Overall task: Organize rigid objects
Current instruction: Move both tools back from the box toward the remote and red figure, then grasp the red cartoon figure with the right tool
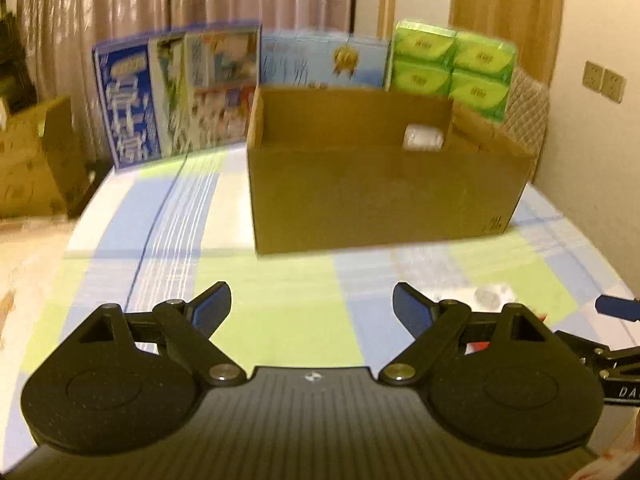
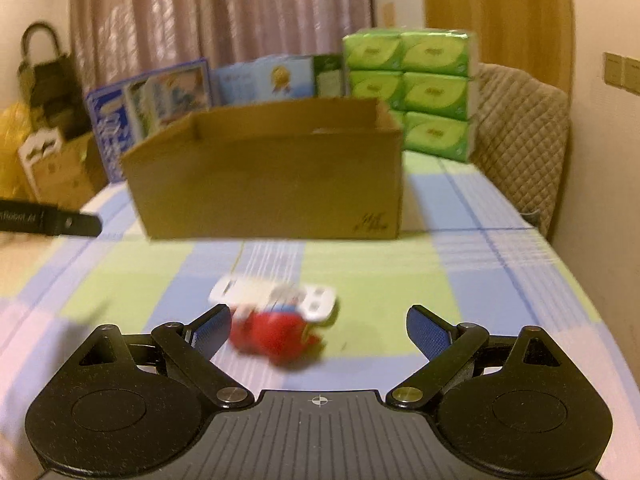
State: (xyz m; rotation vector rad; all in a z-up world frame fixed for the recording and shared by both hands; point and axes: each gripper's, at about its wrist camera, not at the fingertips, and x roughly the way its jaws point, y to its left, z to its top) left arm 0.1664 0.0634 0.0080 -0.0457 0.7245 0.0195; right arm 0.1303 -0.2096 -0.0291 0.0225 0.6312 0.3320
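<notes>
On the checked surface [image 2: 372,272], between the right gripper [image 2: 318,328] and the cardboard box [image 2: 264,184], lies a red and white toy [image 2: 276,320], blurred, shape hard to read; white flat part on top, red body under it. It sits just ahead of the right fingers, nearer the left pad [image 2: 210,328] than the right one, apparently not touching either. Right fingers released, spread wide, nothing between them yet. Left gripper [image 1: 312,308] also released, wide apart, empty; only bare cloth ahead of it, box [image 1: 380,196] further on.

Step in hand, as I read it: approach to pick up the toy with the right gripper, so it can go into the box. Next move calls for bringing the fingers down and forward so the red body sits centred between the pads, shifting a bit to the left in the right wrist view, then clenching. Toy looks uneven in shape, so the grip should go on the red bulk, not the thin white part. Left gripper looks idle, free to steady the box if needed.

Containers: cardboard box open at top, flaps not in the way. The left wrist view shows a small whitish object [image 1: 423,139] inside at the far right corner; cannot tell what it is. Rest of the interior is hidden by the near wall. Behind the box stand green tissue packs [image 2: 424,88] and blue printed boxes [image 1: 176,96], upright, outside the box.
</notes>
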